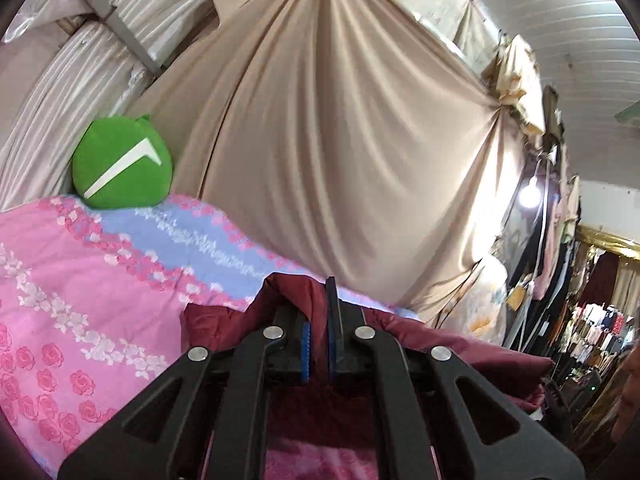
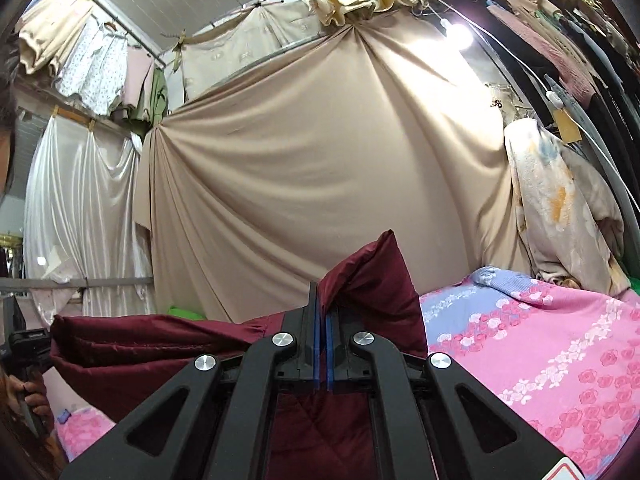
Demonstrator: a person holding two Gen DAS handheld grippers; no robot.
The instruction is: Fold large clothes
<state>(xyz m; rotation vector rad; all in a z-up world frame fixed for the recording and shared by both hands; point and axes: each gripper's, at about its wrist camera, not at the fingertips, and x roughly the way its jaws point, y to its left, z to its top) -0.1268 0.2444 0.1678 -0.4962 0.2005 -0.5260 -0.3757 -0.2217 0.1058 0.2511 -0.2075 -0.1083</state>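
Note:
A large maroon padded garment (image 1: 460, 352) is held up above a bed. My left gripper (image 1: 320, 312) is shut on one edge of it, with the cloth pinched between the blue pads. My right gripper (image 2: 322, 304) is shut on another edge of the same garment (image 2: 140, 352), and a peak of cloth stands up just right of its fingers. The garment stretches left from the right gripper toward the other hand-held gripper (image 2: 24, 344) at the frame's left edge. The rest of the garment hangs below, hidden by the gripper bodies.
A pink and blue floral bedspread (image 1: 80, 300) covers the bed, also seen in the right wrist view (image 2: 560, 360). A green cushion (image 1: 120, 164) sits at its far side. A beige drape (image 2: 300, 180) hangs behind. Hanging clothes (image 2: 560, 40) line the right.

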